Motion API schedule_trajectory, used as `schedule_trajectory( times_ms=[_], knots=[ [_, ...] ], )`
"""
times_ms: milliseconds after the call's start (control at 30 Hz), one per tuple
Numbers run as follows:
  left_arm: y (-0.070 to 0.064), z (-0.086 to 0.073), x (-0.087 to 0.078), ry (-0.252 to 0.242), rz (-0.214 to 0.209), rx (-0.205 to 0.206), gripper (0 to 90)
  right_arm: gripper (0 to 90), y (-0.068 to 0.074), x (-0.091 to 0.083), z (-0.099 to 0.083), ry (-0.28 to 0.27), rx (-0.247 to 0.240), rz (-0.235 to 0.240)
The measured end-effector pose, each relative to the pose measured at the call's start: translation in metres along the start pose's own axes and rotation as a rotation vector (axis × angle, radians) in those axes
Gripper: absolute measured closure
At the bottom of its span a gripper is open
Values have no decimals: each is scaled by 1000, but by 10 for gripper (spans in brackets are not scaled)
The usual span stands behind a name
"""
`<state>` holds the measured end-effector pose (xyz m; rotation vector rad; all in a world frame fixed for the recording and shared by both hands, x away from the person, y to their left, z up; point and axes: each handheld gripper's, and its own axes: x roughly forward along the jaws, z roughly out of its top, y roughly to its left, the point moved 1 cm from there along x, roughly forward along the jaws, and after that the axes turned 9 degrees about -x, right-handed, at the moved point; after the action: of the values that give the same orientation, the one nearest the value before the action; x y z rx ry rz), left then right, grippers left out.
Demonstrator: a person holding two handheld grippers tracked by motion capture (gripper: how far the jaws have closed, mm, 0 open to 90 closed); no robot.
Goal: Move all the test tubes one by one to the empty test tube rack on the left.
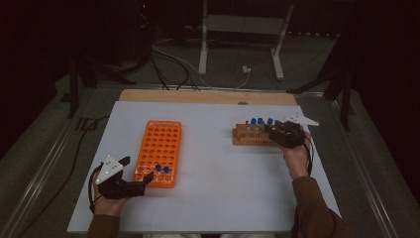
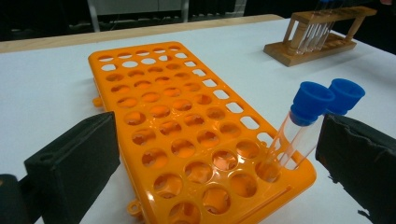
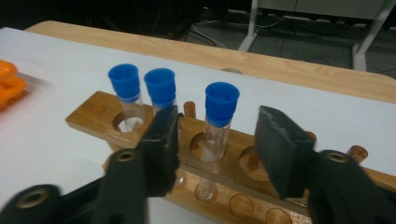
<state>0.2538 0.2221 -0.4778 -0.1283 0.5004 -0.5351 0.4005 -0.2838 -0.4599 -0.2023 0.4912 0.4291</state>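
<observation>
The orange rack [image 1: 161, 151] lies at the table's left so tubes can move over from the wooden rack [image 1: 250, 135] at right. The right gripper [image 3: 217, 140] brackets the nearest blue-capped tube [image 3: 217, 125], jaws wide, ready to pinch it. The left gripper [image 2: 210, 154] waits spread beside two tubes [image 2: 306, 122] already seated.

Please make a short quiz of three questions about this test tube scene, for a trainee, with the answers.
1. How many blue-capped test tubes stand in the wooden rack?
2. True or false: the right tool is shut on a tube.
3. Which rack does the left tool face? A) the wooden rack B) the orange rack

Key:
1. Three; the nearest tube stands between the open jaws of the right tool.
2. False; the jaws stand apart on both sides of it.
3. B; two capped tubes stand at its corner.
</observation>
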Motion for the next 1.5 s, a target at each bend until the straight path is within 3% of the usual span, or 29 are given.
schedule_trajectory(
  times_ms=[367,467,1000,1500],
  knots=[
    [1,-1,0,-1,-1,-4,6,702,4,14,-5,-5,12,-27],
    [1,-1,0,0,-1,-5,6,758,8,15,-4,-4,-21,-23],
    [0,-1,1,4,-3,-5,6,773,12,14,-5,-18,-33,-37],
    [2,-1,0,2,-2,-13,6,772,8,-6,10,-84,-34,-47]
  ],
)
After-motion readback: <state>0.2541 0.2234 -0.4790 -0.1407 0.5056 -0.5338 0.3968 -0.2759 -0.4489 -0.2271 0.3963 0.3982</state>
